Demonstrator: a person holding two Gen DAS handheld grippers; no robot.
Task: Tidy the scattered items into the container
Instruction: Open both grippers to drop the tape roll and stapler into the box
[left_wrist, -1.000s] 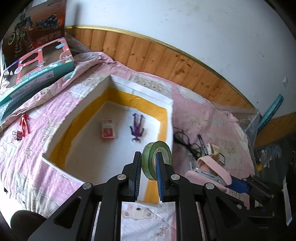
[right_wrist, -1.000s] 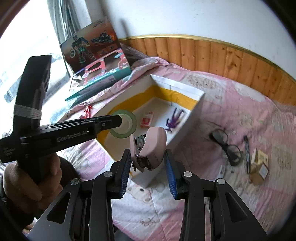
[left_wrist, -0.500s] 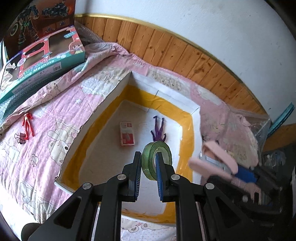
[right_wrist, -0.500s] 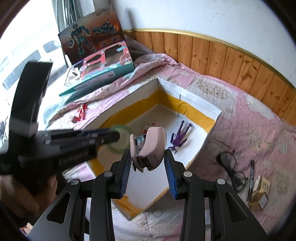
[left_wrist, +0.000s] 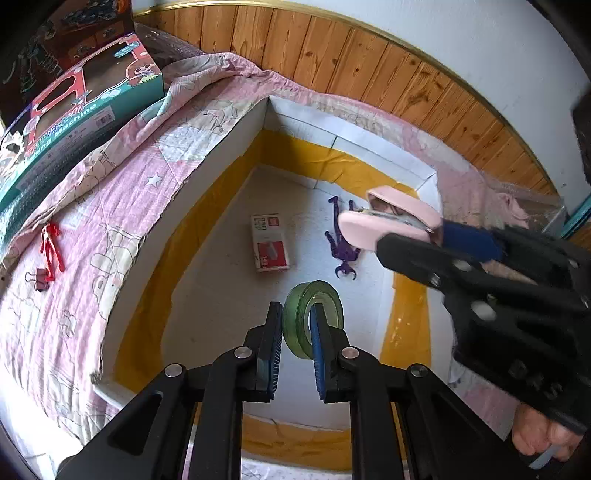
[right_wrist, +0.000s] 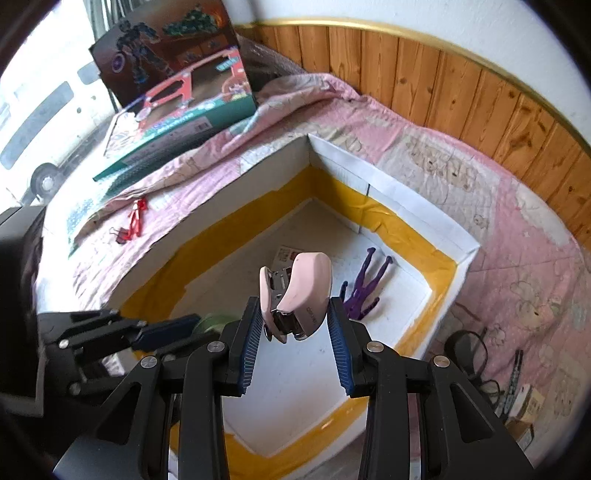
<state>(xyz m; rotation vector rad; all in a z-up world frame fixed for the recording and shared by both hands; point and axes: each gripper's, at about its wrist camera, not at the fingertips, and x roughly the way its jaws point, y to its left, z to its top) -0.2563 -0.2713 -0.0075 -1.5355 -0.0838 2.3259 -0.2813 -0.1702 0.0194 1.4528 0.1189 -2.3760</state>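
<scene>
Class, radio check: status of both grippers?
Left gripper shut on tape roll. Right gripper shut on stapler. Both over box. Nothing blocking.

Half hidden behind the stapler (right_wrist: 295, 291): small printed box (right_wrist: 284, 254). Mostly masked by black fingers (right_wrist: 162, 328): green tape roll (right_wrist: 214, 320). Cut by the frame edge: glasses (right_wrist: 469, 350), small cartons (right_wrist: 526, 400). Unreadable, too blurred: toy box (right_wrist: 192, 107) lettering.

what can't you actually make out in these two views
- Staple box: label print too small in the left wrist view; in the right wrist view the pink stapler covers most of it.
- Green tape roll: its lower rim sits behind the left hand-held gripper fingers.
- Glasses: partly cut off by the right hand-held gripper arm.
</scene>
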